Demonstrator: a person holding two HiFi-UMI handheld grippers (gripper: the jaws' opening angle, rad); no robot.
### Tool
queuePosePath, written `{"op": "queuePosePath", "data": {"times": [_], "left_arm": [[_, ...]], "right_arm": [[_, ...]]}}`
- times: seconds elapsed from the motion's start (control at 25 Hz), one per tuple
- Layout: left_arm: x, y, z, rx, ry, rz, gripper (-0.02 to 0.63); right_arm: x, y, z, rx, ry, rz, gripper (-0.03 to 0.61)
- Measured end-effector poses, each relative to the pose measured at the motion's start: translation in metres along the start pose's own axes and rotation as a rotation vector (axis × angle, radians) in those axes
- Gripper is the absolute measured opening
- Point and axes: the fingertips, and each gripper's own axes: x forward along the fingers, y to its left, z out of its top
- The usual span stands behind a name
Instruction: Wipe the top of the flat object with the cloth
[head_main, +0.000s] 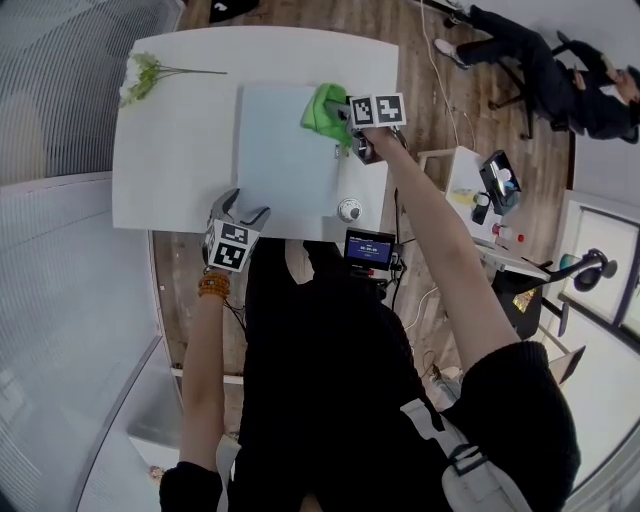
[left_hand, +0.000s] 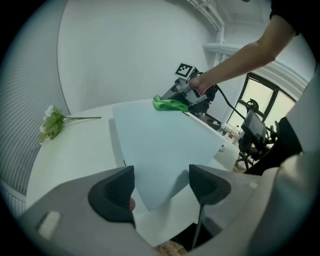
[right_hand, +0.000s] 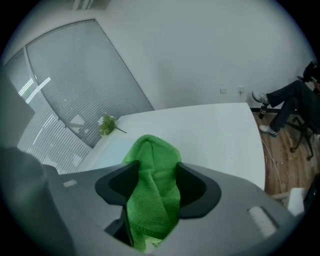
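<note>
the green cloth (right_hand: 150, 155) is bunched upright between the right gripper's (right_hand: 156, 182) fingers (right_hand: 194, 187), which pinch it from both sides; its lower folds drop behind the fingers, so its full size stays hidden. in the head view the cloth (head_main: 322, 110) sits just past the fingertips of the right gripper (head_main: 350, 128), on the far right corner of the flat object (head_main: 285, 160), though whether the cloth presses on that surface or hangs just above it is hard to tell. the flat object is a pale blue sheet lying on the white table (head_main: 180, 150), and in the right gripper view only a sliver of it peeks out to the left of the fingers. its near corner (left_hand: 160, 145) points into the gap between the left gripper's (left_hand: 161, 187) fingers (left_hand: 114, 192), which stand spread with nothing clamped; the very tip of that corner is cut off behind them, and contact cannot be judged. from the left fingers the cloth (left_hand: 169, 104) lies far ahead at the sheet's opposite end. a flower sprig (head_main: 140, 75) rests on the table well beyond and to the left of the left fingers. a small round white thing (head_main: 349, 209), too small to identify, sits on the table short of the right fingers.
</note>
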Motion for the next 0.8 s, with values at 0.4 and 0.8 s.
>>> {"op": "queuePosePath", "data": {"times": [0.4, 0.8], "left_arm": [[0.002, 0.007, 0.002, -0.120, 0.034, 0.023, 0.321], [0.006, 0.012, -0.002, -0.100, 0.080, 0.047, 0.321]], "right_arm": [[-0.002, 0.005, -0.019, 0.089, 0.002, 0.025, 0.258], [-0.008, 0.019, -0.046, 0.106, -0.013, 0.038, 0.256]]}}
